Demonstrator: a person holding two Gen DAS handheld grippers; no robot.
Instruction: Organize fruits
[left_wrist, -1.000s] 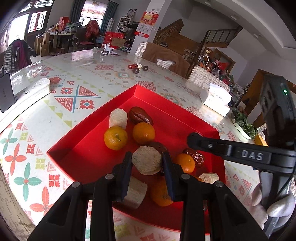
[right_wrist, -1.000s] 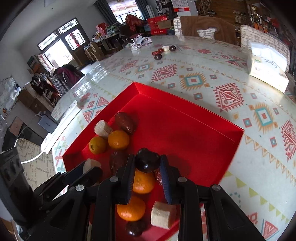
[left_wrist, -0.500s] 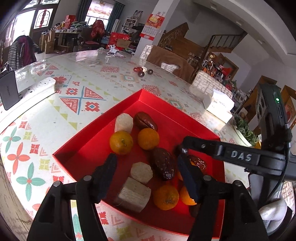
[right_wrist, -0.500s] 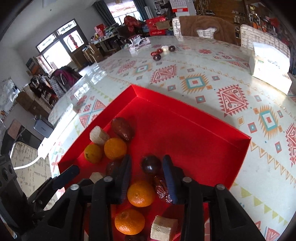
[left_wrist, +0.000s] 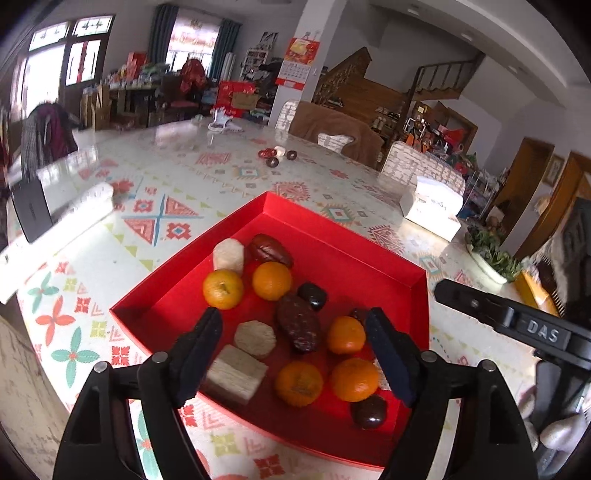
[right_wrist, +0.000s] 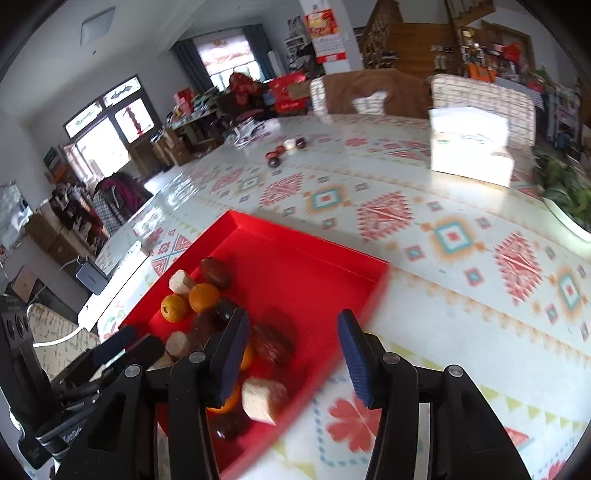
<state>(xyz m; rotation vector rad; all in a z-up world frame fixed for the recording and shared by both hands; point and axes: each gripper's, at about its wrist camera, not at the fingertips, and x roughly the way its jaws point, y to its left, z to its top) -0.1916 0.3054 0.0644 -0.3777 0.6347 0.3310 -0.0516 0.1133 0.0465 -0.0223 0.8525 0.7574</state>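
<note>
A shallow red tray (left_wrist: 369, 254) (right_wrist: 314, 258) on the patterned table holds several oranges (left_wrist: 272, 280), dark red dates (left_wrist: 298, 327), pale sugarcane pieces (left_wrist: 255, 334) and dark round chestnuts (left_wrist: 312, 295). My left gripper (left_wrist: 293, 354) is open and empty, raised above the tray's near side. My right gripper (right_wrist: 291, 350) is open and empty, over the tray's right edge; it also shows in the left wrist view (left_wrist: 509, 325). The right wrist view is blurred by motion.
A small group of loose dark and red fruits (left_wrist: 277, 155) (right_wrist: 284, 151) lies far across the table. A white tissue box (left_wrist: 432, 208) (right_wrist: 471, 151), a potted plant (left_wrist: 491, 254), a white power strip (left_wrist: 55, 229) and a black adapter (left_wrist: 31, 206) stand around.
My left gripper let go of the sugarcane piece, opened wide and pulled back. My right gripper released the dark chestnut into the tray, opened and swung right toward the tray's edge.
</note>
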